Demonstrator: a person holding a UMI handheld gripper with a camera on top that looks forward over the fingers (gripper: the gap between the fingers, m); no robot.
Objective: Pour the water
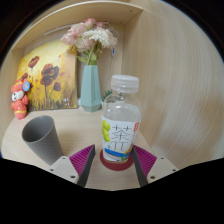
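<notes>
A clear plastic bottle (120, 122) with a white cap and a white-and-green label stands upright on a dark red coaster (118, 163) on the light wooden table (70, 140). It stands between my gripper's fingers, with a gap at either side. My gripper (115, 160) is open, its pink pads (80, 160) flanking the bottle's base. A grey cup (41, 136) stands empty and upright to the left of the bottle, just beyond the left finger.
A teal vase (90, 88) with pink and white flowers stands behind the bottle. A yellow picture (48, 80) with poppies leans on the back wall. A small red-and-white figurine (20, 98) stands at the far left.
</notes>
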